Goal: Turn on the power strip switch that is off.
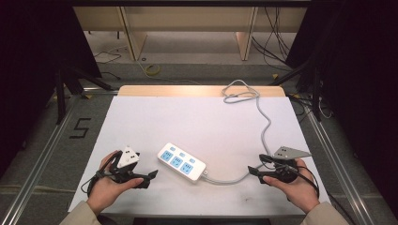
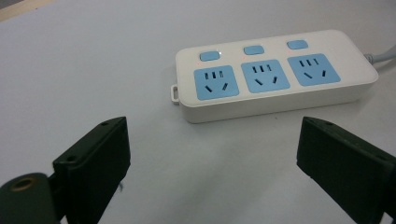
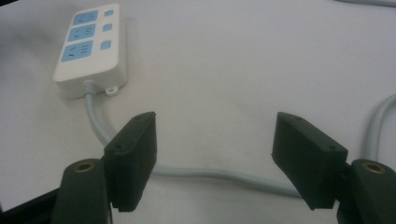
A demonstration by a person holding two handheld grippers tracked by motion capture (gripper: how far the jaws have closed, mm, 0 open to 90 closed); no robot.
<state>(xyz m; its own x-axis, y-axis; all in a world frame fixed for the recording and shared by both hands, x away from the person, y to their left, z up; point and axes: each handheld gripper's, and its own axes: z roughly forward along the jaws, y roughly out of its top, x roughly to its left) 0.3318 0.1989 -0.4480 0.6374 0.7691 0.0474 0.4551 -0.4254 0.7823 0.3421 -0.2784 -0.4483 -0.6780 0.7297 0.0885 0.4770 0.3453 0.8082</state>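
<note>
Centrally, power strip (image 1: 181,162) on table; left claw (image 1: 151,176), right claw (image 1: 253,171) both released

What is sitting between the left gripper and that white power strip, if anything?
Nothing visible. The left gripper has its jaws wide open, and bare white table lies between them and the power strip. Its grey cable leaves from the far end, toward the right gripper.
</note>
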